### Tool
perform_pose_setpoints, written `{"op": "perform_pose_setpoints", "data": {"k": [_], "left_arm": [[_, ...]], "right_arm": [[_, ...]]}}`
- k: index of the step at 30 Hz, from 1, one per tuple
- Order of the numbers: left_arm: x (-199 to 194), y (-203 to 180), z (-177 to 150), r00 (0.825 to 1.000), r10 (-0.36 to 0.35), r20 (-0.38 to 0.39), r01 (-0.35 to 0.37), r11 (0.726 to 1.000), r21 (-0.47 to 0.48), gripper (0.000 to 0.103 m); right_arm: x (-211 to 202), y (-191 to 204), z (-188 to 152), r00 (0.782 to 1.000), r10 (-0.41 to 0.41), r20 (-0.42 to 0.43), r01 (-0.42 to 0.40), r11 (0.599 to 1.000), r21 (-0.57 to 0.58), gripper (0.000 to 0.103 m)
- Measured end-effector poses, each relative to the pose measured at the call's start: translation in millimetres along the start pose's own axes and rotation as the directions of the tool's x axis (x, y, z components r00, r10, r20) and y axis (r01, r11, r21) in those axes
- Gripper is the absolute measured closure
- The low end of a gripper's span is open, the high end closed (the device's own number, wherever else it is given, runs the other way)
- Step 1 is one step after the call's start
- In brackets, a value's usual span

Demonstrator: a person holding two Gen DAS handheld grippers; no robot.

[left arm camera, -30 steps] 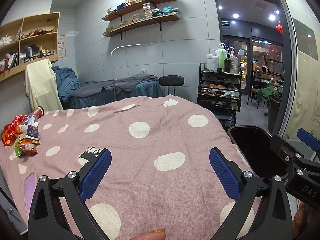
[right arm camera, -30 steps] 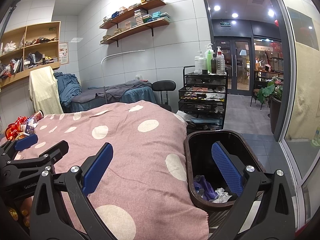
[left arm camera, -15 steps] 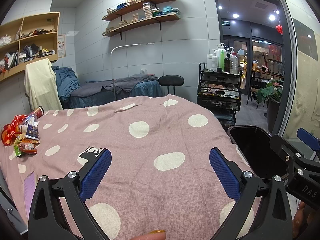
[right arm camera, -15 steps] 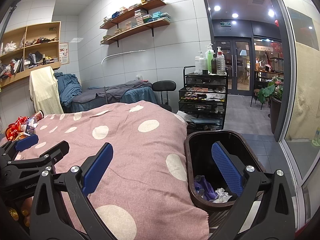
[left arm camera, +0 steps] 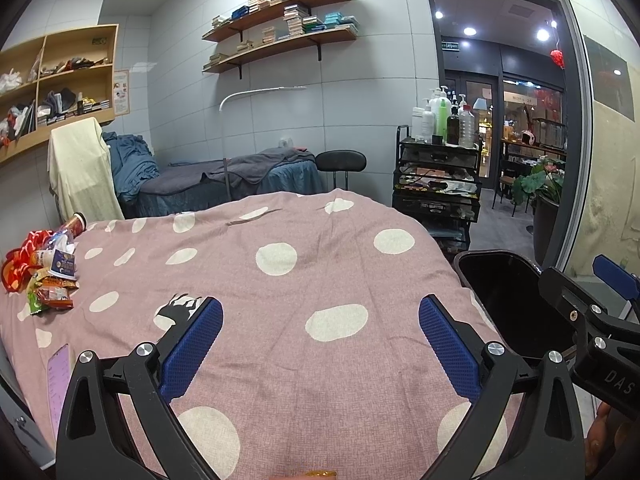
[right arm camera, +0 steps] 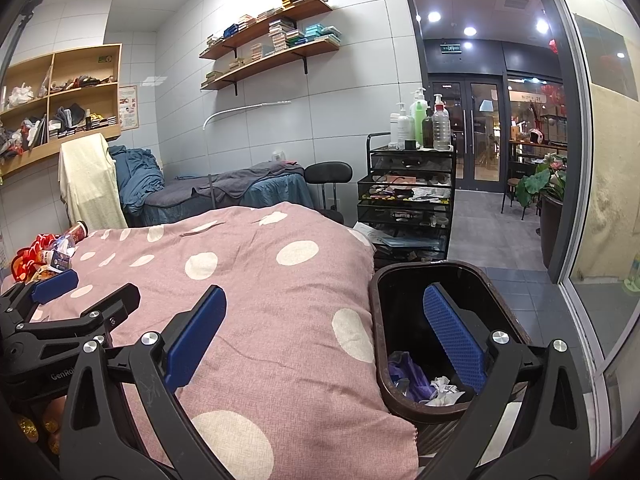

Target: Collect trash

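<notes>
Nearest the left wrist camera, the left claw (left arm camera: 320, 334) is being held spread wide with nothing between its blue pads, above a pink bedspread (left arm camera: 280, 288) dotted with pale spots. A fingertip is being cut off by the bottom edge of that view. The right claw (right arm camera: 326, 330) is likewise being held released and empty, one pad over the bedspread and the other over a dark bin (right arm camera: 400, 392) standing just beside the bed's right edge. Inside the bin, purple and white crumpled scraps (right arm camera: 420, 380) are being partly hidden by the claw's finger. Farther off, at the bedspread's far left edge, a pile of snack wrappers and a can (left arm camera: 44, 268) is lying, well apart from both claws; its pieces are too small to be told apart. Beyond, a black trolley with bottles (right arm camera: 412, 184) and wall shelves (left arm camera: 276, 40) are being shown.
</notes>
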State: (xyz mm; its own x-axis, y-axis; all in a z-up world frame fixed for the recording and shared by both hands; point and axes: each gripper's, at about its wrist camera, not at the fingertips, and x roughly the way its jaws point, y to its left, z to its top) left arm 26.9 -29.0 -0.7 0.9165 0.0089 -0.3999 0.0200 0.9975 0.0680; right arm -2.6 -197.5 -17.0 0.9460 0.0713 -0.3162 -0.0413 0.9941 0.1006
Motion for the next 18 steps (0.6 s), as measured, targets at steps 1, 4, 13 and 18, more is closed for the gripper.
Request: {"op": "perform_pose_setpoints", "data": {"k": [1,4,13,18], "left_arm": [[-0.2,-0.3,0.0,1.0,-0.001,0.0,0.001,1.0,0.001,0.006],[-0.2,-1.0,-0.3,1.0,-0.004,-0.002,0.004,1.0,0.002,0.005],[1.2,-1.1,-0.4,1.0,-0.006,-0.007,0.006,1.0,-0.001,0.005],[3.9,1.1,-2.6,1.0,-0.006,-0.015,0.006,1.0,-0.005,0.005]], "right_arm": [[0.2,0.0,0.2,1.0,0.0,-0.001,0.0,1.0,0.0,0.005],[-0.3,0.4,-0.1,1.0,-0.001,-0.001,0.001,1.0,0.0,0.005],[-1.8,1.3,1.1,1.0,0.002,-0.002,-0.002,1.0,0.003,0.006],[-1.6,1.6,1.3,1.0,0.003,-0.002,-0.003,1.0,0.003,0.005]]}}
